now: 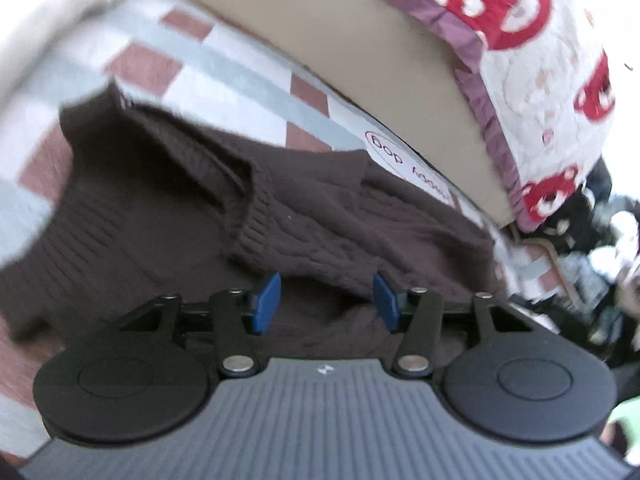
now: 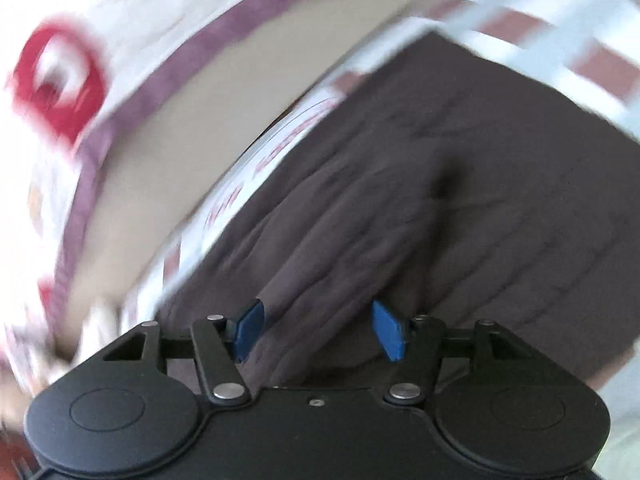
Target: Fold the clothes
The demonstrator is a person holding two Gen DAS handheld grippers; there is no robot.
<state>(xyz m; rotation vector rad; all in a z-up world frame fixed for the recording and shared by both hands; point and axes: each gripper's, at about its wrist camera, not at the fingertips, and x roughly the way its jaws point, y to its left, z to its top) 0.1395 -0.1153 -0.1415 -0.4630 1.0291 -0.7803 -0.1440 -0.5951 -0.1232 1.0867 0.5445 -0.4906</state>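
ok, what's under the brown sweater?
The brown sweater lies on a checked sheet of white, grey and reddish squares, which shows around its edges. Whatever sits directly beneath the knit is covered and cannot be seen.

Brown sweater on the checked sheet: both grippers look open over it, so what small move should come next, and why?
Probably ease the left gripper down and close it on the brown sweater. Its jaws stand open with knit fabric bunched between them, nothing gripped. The right gripper is open over the sweater too, so no fold can start until an edge is held.
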